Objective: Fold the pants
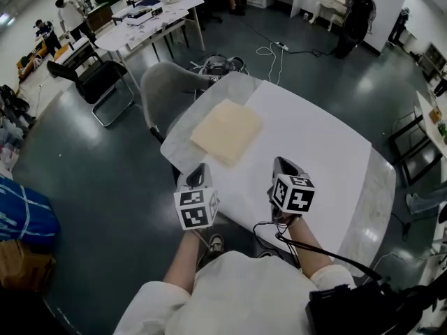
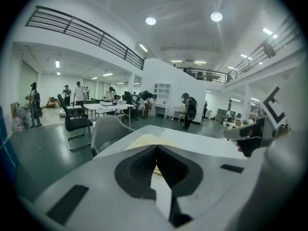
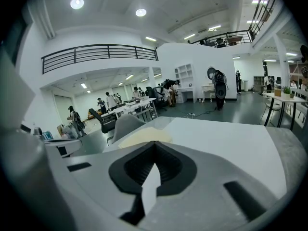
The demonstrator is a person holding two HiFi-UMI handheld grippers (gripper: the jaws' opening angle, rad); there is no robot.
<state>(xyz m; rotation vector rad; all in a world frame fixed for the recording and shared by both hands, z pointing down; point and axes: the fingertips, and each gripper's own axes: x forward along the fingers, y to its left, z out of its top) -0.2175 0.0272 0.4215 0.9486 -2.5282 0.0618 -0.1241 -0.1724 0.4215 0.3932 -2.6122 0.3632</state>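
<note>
You hold the 2 grippers above the near edge of the table (image 1: pixel 318 142), and both are empty. The left gripper (image 1: pixel 198 169) has its jaws pressed together with nothing between them; its own view shows the dark pads meeting in 1 line. The right gripper (image 1: pixel 282 163) is pressed together the same way, and no cloth is caught in it.

The pants (image 1: pixel 227 131) lie on the far left part of the table, near the corner beside the grey chair (image 1: pixel 164 89). They are already a flat cream packet, almost square, so I judge that the folding is finished or nearly finished.

From the near edge of the table the packet lies ahead of both grippers and to the left. The packet sits turned on the table, with 1 corner pointing back toward the near edge. I cannot name a clear long axis. The left gripper is nearer to this corner, and the right gripper is well apart from it. If 1 more fold is needed, I think you should open the left gripper first.
</note>
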